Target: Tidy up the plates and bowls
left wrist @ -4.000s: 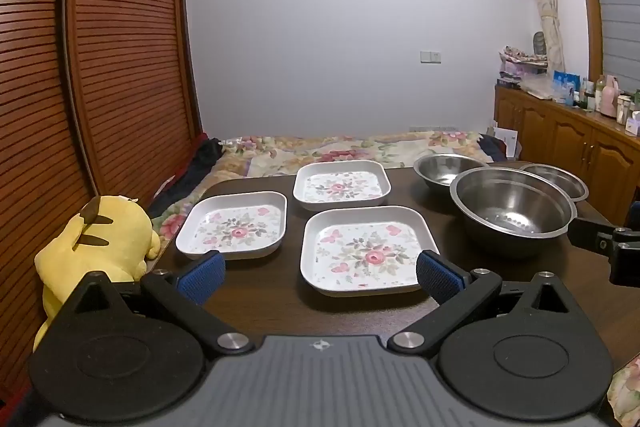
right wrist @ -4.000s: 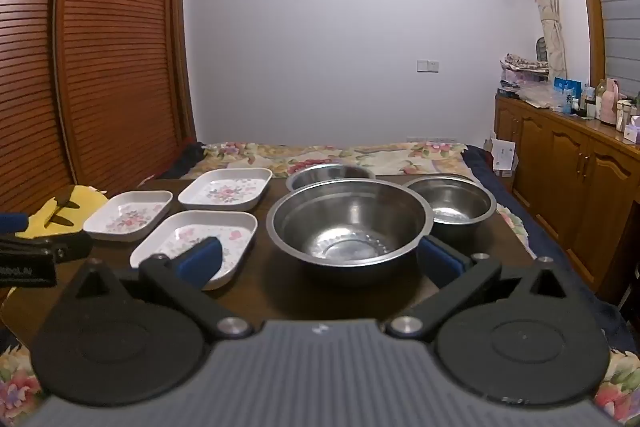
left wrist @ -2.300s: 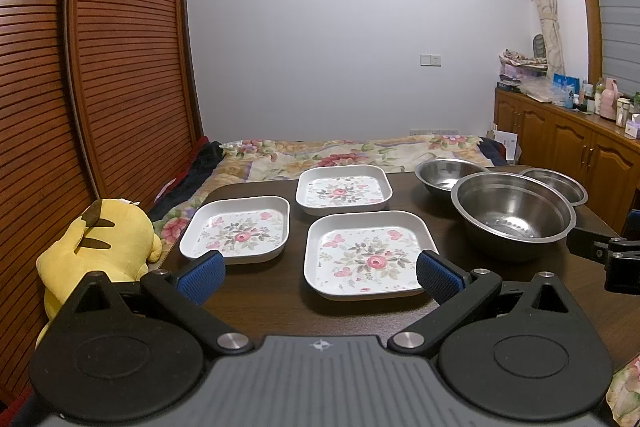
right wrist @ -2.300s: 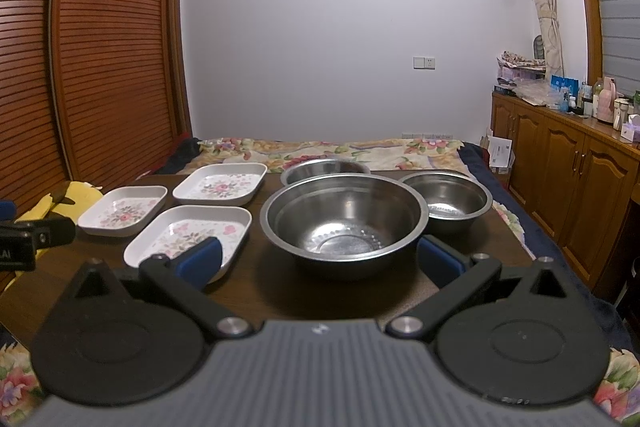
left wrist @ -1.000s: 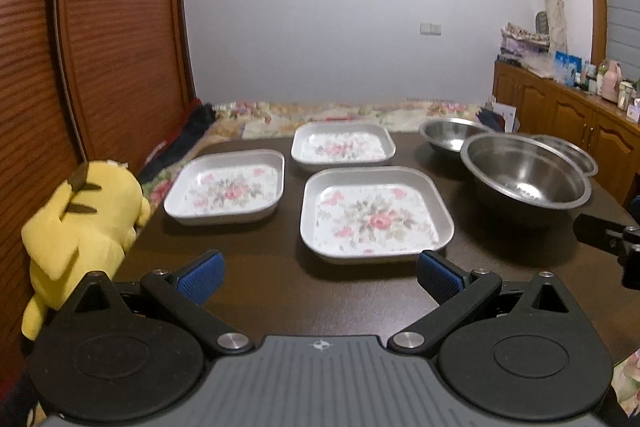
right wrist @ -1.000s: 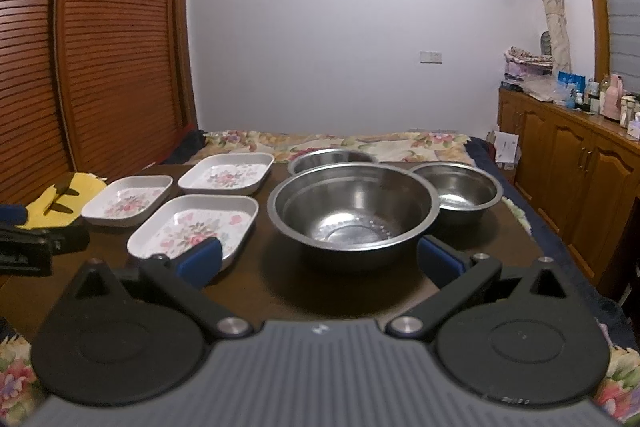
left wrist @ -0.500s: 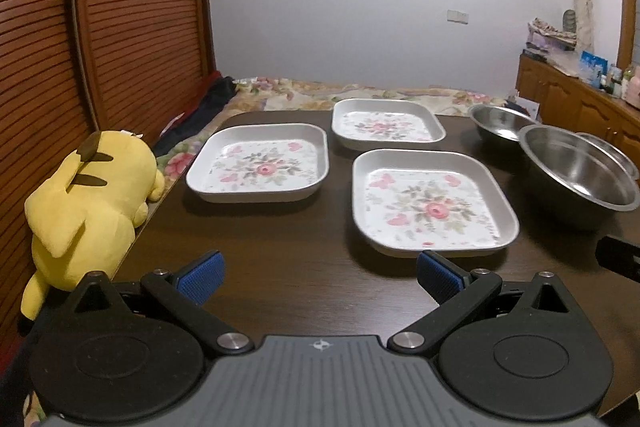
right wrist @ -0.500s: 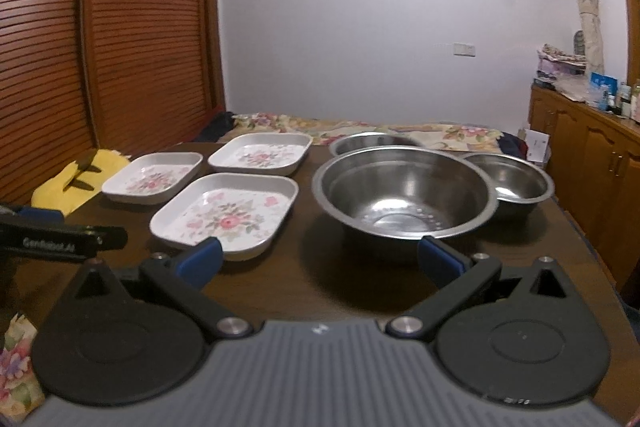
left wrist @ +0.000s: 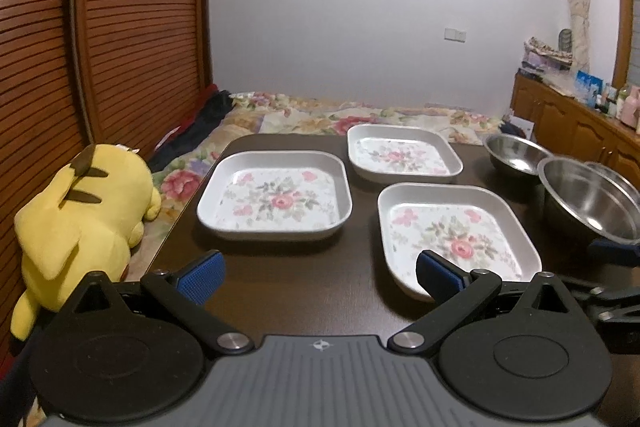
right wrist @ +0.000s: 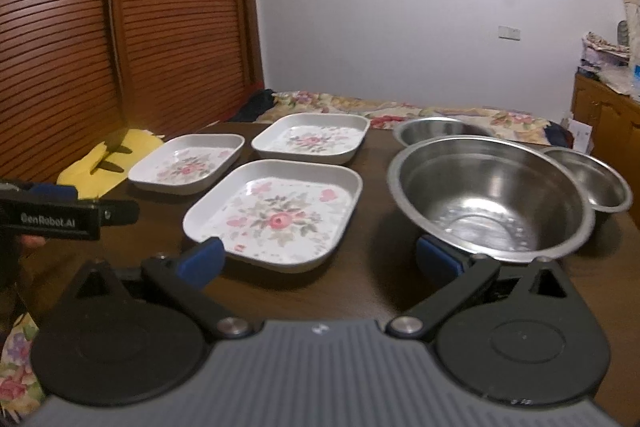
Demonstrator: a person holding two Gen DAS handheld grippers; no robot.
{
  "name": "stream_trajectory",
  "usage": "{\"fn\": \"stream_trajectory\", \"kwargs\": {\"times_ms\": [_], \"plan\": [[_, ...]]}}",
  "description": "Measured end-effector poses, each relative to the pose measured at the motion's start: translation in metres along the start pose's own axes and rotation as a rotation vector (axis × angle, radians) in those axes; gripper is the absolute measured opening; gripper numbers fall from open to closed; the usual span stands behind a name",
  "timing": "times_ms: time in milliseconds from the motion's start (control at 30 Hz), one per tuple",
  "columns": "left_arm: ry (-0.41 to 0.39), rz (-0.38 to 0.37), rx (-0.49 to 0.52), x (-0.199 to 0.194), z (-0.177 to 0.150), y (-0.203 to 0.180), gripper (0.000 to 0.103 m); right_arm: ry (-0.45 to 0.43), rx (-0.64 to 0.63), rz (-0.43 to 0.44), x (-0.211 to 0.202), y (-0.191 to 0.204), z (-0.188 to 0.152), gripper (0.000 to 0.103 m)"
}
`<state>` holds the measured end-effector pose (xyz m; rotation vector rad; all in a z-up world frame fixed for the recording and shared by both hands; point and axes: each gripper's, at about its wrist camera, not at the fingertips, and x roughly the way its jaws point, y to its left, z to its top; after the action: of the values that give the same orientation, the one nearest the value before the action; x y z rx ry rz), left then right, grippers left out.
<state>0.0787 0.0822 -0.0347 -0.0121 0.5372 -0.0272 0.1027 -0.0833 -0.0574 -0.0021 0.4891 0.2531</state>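
Having drawn nearer the table point(left wrist: 280, 287), the left tool point(left wrist: 320, 273) hung wide open and empty before the three floral plates point(left wrist: 276, 195), while the right tool point(right wrist: 320, 263), closing on nothing, neared the unstacked steel bowls point(right wrist: 492, 195).

Place: a home bedroom.
Bed: floral bedspread point(left wrist: 320, 115) just behind the dark worktop point(left wrist: 288, 279).
Wardrobe: louvred wooden doors point(left wrist: 120, 27) on the left.
Toy: yellow plush point(left wrist: 80, 211) beside the worktop.
Sideboard: wooden cabinets point(left wrist: 568, 123) carrying what look like toiletries.
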Motion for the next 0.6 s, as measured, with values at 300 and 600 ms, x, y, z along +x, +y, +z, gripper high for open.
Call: {"fn": "stream_trajectory", "kwargs": {"times_ms": [300,600], "plan": [[0.024,-0.101,-0.002,0.023,0.008,0.001,0.083,0.065,0.012,0.022,0.027,0.001,0.005,0.080],[0.074,-0.151,0.017,0.054,0.011,-0.009,0.060,0.096,0.022,0.018,0.044,-0.001,0.005,0.060]]}}
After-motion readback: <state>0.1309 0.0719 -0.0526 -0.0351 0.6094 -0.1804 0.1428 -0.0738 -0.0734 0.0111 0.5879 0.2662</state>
